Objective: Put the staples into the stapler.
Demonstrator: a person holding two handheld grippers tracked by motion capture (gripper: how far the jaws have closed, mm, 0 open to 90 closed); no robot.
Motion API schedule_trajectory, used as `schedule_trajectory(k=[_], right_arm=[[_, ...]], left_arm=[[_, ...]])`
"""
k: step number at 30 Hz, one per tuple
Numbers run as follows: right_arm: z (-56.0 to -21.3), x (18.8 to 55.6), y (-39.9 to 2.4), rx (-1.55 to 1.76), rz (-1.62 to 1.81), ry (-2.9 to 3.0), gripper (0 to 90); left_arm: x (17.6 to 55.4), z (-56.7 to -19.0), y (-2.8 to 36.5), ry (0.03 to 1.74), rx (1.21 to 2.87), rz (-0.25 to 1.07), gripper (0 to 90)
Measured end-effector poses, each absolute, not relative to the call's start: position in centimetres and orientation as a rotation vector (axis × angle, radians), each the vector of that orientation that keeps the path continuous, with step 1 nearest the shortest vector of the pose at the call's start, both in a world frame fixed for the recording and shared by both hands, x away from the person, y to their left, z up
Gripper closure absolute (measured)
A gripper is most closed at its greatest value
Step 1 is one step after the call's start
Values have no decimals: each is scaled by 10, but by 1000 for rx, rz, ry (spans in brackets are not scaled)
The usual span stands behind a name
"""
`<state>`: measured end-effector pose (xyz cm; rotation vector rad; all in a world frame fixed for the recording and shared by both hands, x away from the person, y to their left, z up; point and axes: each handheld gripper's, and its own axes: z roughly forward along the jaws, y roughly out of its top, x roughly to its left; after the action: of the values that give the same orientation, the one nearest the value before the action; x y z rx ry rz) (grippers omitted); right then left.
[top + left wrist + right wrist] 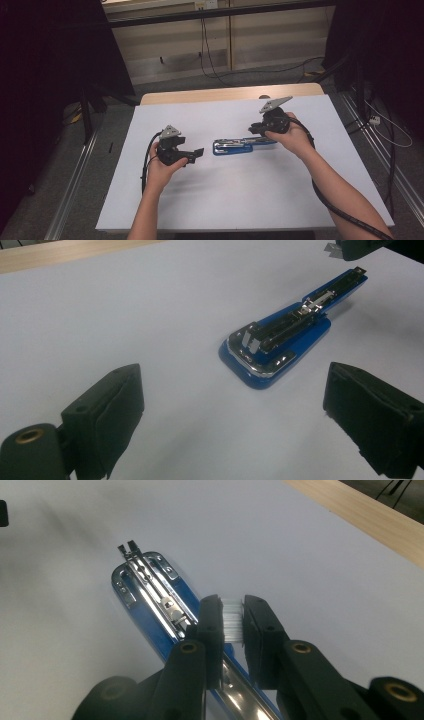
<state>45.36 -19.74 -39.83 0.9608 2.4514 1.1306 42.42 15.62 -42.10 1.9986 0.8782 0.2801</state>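
A blue stapler (235,146) lies swung open on the white table, its metal staple channel (150,580) facing up. My right gripper (255,131) hovers over the stapler's right end, shut on a small strip of staples (231,621) pinched between its pads, just above the channel. My left gripper (197,152) stands open a little to the left of the stapler, nothing between its jaws. From the left gripper view the stapler (280,340) lies ahead, between and beyond the two wide-apart fingers (112,410).
A white sheet (225,200) covers the table, with a wooden strip (225,94) bare along the far edge. Black cables (345,212) trail from both grippers. Dark curtains and metal floor rails flank the table.
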Motion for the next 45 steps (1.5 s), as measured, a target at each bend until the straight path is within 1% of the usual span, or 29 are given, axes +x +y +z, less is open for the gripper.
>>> schedule_trajectory(k=[2, 9, 13, 18, 31, 45], right_arm=[[-400, 453, -196, 948, 1128, 2461, 794], [-404, 454, -193, 931, 1130, 2482, 794], [-403, 454, -192, 911, 1130, 2497, 794], [-402, 454, -190, 894, 1129, 2514, 795], [-402, 456, -182, 817, 1147, 2557, 794], [-402, 462, -171, 724, 1143, 2606, 795]], left_arm=[[423, -421, 156, 887, 1996, 263, 95], [421, -422, 159, 885, 2015, 283, 94], [418, -423, 160, 888, 2015, 254, 93], [415, -421, 162, 865, 2019, 269, 93], [409, -424, 170, 883, 2037, 270, 91], [406, -426, 176, 901, 2019, 266, 90]])
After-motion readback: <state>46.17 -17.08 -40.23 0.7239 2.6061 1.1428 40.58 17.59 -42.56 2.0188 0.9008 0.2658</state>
